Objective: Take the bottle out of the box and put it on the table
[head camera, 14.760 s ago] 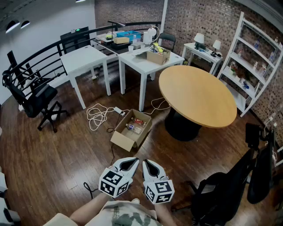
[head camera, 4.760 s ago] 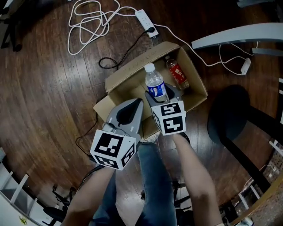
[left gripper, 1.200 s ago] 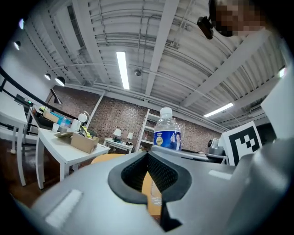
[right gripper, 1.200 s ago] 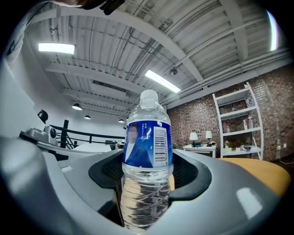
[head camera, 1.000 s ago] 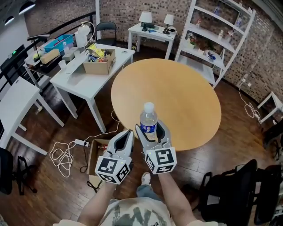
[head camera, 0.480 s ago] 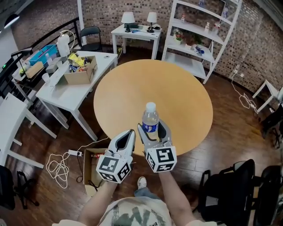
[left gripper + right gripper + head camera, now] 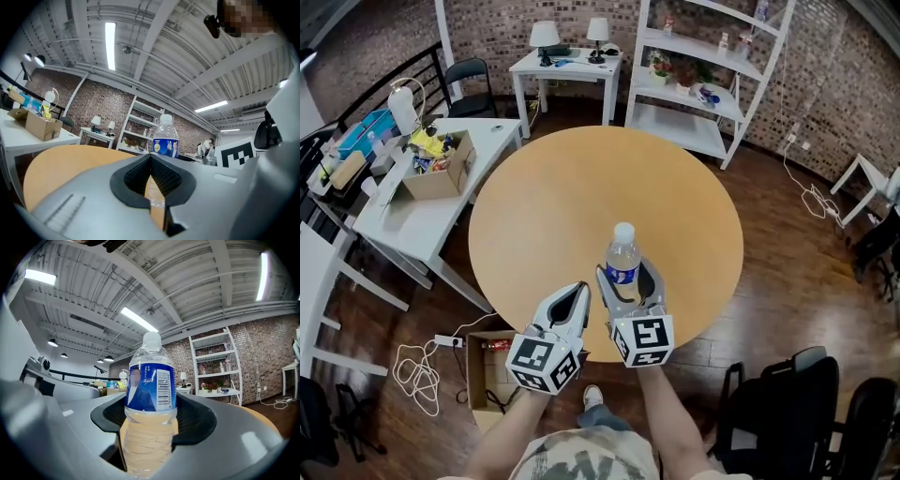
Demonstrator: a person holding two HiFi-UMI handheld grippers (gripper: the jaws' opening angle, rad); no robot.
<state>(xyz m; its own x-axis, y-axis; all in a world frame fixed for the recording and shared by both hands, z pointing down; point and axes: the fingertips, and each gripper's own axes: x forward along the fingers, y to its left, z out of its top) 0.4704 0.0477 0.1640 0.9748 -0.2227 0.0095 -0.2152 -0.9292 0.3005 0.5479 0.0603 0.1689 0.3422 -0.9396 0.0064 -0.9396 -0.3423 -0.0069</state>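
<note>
Blue-labelled, barcoded bottle [image 7: 622, 258] now nearer table [image 7: 581, 187]

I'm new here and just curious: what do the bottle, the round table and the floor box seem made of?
Bottle: probably thin clear plastic; pale liquid shows through its ribbed body, under a glossy blue label and white cap.
Round table: top looks like light wood or wood-look laminate, smooth and matte.
Box: plain dull brown cardboard, open on top.
</note>
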